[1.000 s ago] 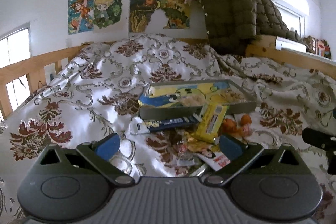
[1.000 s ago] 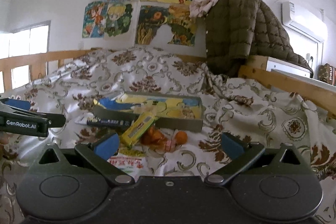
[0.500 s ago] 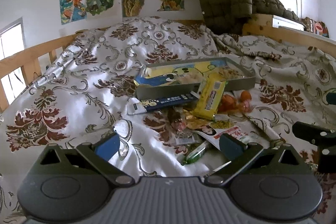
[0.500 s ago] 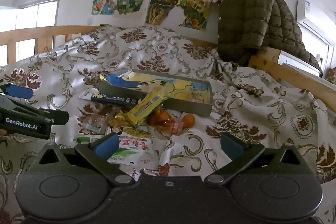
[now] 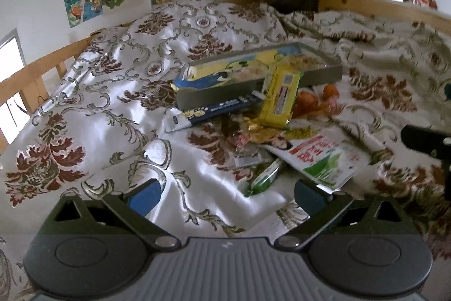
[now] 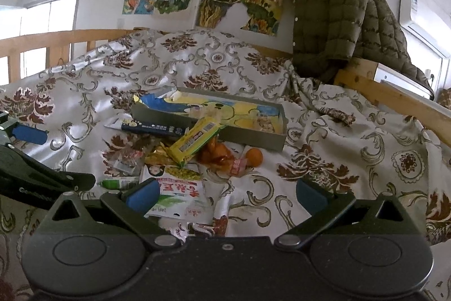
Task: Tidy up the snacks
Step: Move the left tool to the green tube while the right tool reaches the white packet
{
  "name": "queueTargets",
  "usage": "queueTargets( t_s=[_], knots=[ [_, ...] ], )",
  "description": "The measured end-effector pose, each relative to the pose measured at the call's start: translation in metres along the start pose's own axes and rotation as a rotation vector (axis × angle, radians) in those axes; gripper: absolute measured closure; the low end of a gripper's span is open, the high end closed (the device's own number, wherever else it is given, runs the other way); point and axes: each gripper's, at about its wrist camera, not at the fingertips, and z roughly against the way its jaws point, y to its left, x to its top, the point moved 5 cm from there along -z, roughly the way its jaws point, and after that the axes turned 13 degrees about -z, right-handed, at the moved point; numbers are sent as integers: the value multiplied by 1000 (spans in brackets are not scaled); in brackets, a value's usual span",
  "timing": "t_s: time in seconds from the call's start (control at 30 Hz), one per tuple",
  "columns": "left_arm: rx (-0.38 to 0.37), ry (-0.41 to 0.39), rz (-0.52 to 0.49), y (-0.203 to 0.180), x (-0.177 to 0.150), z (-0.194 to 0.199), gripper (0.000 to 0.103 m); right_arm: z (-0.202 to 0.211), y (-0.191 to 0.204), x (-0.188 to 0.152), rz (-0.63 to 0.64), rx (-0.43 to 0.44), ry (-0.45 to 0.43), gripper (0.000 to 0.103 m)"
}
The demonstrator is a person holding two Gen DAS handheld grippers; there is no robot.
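Here, my left gripper [image 5: 225, 192] and right gripper [image 6: 225, 193] hover wide, empty. The yellow rectangular snack packet [image 6: 194, 140] leans lengthwise against the grey cartoon-printed tray [image 6: 253, 137]; its label is unreadable.

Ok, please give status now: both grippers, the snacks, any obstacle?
Left gripper open, empty. Right gripper open, empty. Snacks loose on blanket before tray; yellow pack leans on tray rim. Nothing blocking.

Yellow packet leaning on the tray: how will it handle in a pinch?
The yellow packet looks like a flat, sealed wrapper, so probably light and somewhat stiff. Its glossy film may slip. It is propped on the tray edge, so a nudge likely slides it down.
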Motion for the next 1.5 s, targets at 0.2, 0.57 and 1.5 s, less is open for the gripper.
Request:
queueTargets(
  t_s=[0.2,0.57,1.5],
  knots=[
    [37,33,-17,4,-3,-6,0,-8,5,-4,24,-1,36,1],
    [87,63,-76,15,1,-22,0,-48,32,-16,195,68,104,1],
    [-206,-76,-280,3,16,-44,2,-87,58,-43,631,-55,-72,2]
  ],
)
